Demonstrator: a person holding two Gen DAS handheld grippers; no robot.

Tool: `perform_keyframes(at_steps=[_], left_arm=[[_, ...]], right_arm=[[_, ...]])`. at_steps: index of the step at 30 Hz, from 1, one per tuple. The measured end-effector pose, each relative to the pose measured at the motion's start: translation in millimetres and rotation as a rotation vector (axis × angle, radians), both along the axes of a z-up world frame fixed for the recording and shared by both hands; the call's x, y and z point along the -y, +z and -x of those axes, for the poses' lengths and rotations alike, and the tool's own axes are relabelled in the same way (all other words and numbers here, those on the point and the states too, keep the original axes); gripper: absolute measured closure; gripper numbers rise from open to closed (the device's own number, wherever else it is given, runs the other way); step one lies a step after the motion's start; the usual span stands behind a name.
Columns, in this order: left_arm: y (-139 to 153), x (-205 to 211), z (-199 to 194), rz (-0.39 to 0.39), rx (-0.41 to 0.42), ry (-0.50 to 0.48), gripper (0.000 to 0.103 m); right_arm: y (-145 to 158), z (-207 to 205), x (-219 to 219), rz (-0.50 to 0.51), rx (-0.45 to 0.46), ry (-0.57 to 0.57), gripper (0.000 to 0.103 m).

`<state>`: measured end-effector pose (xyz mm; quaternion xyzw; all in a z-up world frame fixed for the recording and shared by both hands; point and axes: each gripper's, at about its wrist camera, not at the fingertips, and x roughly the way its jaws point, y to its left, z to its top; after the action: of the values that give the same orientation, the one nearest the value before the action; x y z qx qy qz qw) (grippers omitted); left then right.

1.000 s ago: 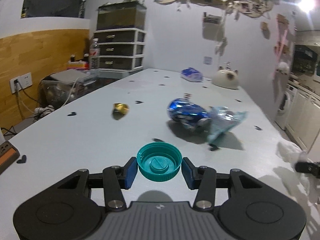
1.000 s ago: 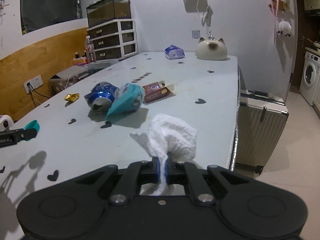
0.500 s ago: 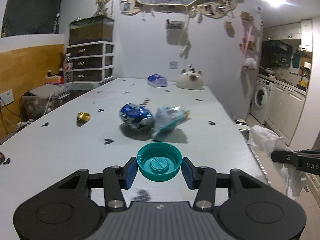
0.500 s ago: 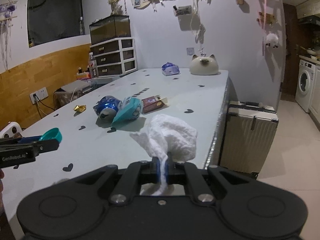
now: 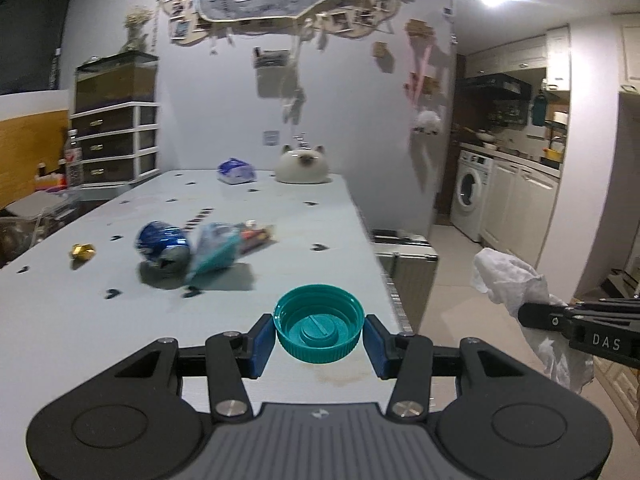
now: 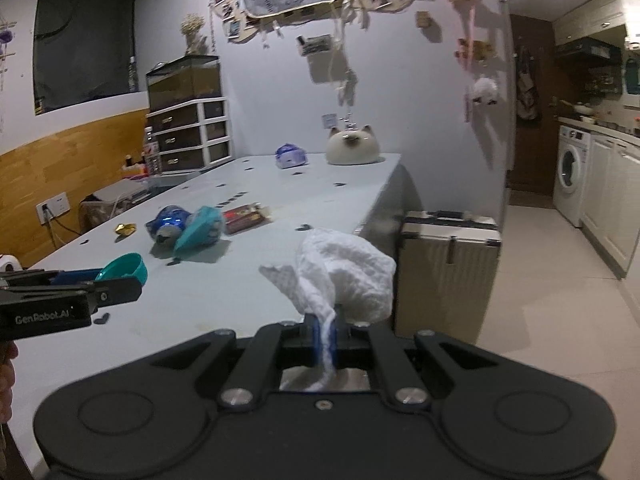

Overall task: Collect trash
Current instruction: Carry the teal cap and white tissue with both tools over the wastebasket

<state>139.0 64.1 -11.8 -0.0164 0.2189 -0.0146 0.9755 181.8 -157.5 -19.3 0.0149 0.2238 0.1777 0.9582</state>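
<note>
Cap (image 5: 319,329) clamped in half-open left claw (image 5: 319,342); right claw (image 6: 325,330) pinches tissue (image 6: 344,276).

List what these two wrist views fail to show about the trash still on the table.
- Left wrist view: crushed blue can and teal wrapper are motion-blurred; labels unreadable.
- Right wrist view: brown packet too small to read.
- Gold foil scrap: too small to identify.
- No bin appears in either view.
</note>
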Motion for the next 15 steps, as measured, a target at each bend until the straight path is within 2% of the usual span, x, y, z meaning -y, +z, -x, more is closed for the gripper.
perform_keyframes(at_steps=[15], left_arm=[[-25.0, 121.7, -15.1, 0.004, -0.033, -0.173, 0.054]], right_arm=[[-21.6, 23.5, 109.8, 0.007, -0.019, -0.162, 0.097]])
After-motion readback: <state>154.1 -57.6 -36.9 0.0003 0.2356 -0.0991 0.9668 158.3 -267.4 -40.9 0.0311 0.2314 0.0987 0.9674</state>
